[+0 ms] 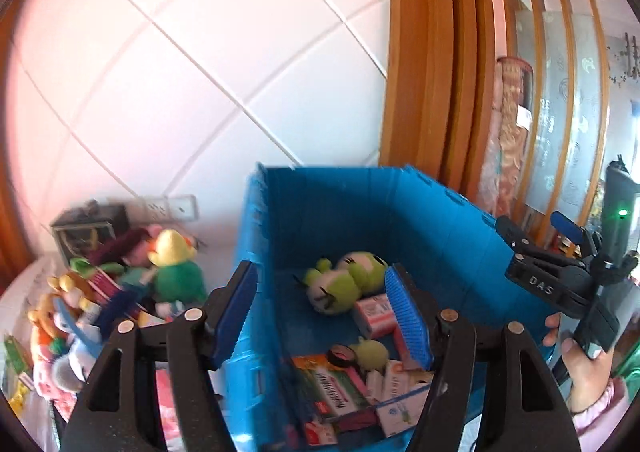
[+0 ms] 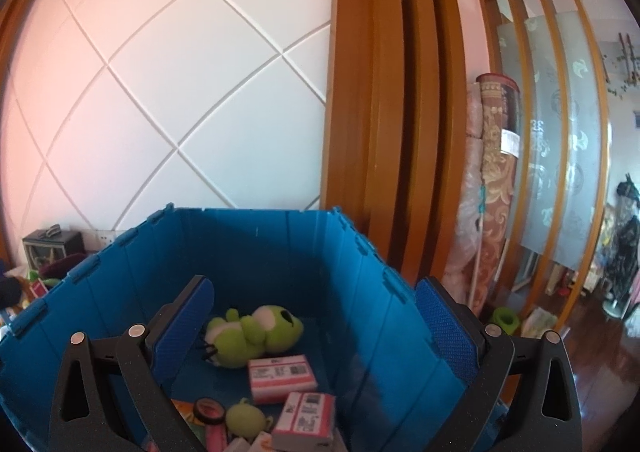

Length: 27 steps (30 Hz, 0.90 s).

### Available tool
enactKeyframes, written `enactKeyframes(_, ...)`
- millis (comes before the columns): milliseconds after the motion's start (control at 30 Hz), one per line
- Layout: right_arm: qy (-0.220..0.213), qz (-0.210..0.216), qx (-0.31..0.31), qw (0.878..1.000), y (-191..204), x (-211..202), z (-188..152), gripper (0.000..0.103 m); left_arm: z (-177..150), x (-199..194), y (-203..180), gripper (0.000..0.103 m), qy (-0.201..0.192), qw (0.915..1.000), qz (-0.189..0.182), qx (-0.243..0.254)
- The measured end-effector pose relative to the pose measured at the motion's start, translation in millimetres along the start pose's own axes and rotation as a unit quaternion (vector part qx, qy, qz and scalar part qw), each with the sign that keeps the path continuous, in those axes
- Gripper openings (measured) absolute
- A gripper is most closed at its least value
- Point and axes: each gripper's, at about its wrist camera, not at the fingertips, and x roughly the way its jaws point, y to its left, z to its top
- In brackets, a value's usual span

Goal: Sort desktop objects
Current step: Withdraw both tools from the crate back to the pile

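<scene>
A blue plastic crate (image 1: 360,212) (image 2: 256,252) holds a green frog plush (image 1: 344,284) (image 2: 252,336), pink and white boxes (image 2: 282,376), a small green plush (image 2: 244,418), a tape roll (image 2: 208,410) and other boxes. My left gripper (image 1: 324,316) is open and empty, straddling the crate's left wall. My right gripper (image 2: 316,336) is open and empty above the crate's right wall; it also shows in the left wrist view (image 1: 560,280). A heap of plush toys (image 1: 120,292) lies on the table left of the crate.
A white tiled wall (image 1: 180,72) stands behind the table. A small black box (image 1: 88,232) and a wall socket (image 1: 172,208) sit at the back left. A wooden door frame (image 2: 384,112), rolled rugs (image 2: 492,192) and a glass partition are to the right.
</scene>
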Motion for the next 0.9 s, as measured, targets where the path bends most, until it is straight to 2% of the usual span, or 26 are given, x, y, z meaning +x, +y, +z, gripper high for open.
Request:
enactKeyframes(133, -0.023, -0.016, -0.011, 1.000, 6, -7, -5, 0.103, -13, -33, 29, 0.067, -0.053, 0.9981, 0.016, -0.025)
enactKeyframes(200, -0.030, -0.001, -0.012, 0.999, 9, -11, -9, 0.103, -22, -47, 51, 0.082, -0.076, 0.9951, 0.042, -0.046)
enactKeyframes(233, -0.023, 0.017, -0.002, 1.000, 11, -12, -12, 0.103, -27, -53, 63, 0.096, -0.086, 0.9932, 0.055, -0.056)
enactKeyframes(300, -0.020, 0.030, 0.008, 0.999, 19, -21, -15, 0.103, -37, -62, 88, 0.099, -0.097, 0.9892, 0.083, -0.073)
enactKeyframes(333, -0.036, 0.025, 0.009, 0.999, 27, -33, -17, 0.103, -44, -65, 102, 0.099, -0.096, 0.9879, 0.094, -0.078)
enactKeyframes(400, -0.068, 0.045, 0.018, 0.996, 43, -55, -18, 0.103, -58, -68, 126, 0.099, -0.085, 0.9868, 0.113, -0.080)
enactKeyframes(467, -0.098, 0.091, 0.033, 0.990, 61, -77, -19, 0.103, -76, -72, 154, 0.099, -0.064, 0.9839, 0.143, -0.086)
enactKeyframes(533, -0.111, 0.135, 0.037, 0.984, 83, -94, -18, 0.103, -94, -73, 182, 0.099, -0.028, 0.9830, 0.156, -0.091)
enactKeyframes(667, -0.099, 0.203, 0.015, 0.974, 141, -111, -22, 0.103, -137, -82, 231, 0.099, 0.038, 0.9741, 0.202, -0.095)
enactKeyframes(800, -0.087, 0.276, 0.001, 0.957, 197, -122, -33, 0.103, -179, -91, 274, 0.098, 0.095, 0.9612, 0.235, -0.109)
enactKeyframes(867, -0.075, 0.313, -0.010, 0.947, 223, -126, -39, 0.103, -201, -91, 295, 0.086, 0.128, 0.9543, 0.242, -0.120)
enactKeyframes(900, -0.066, 0.324, -0.017, 0.944, 237, -129, -44, 0.103, -211, -87, 305, 0.084, 0.147, 0.9510, 0.241, -0.126)
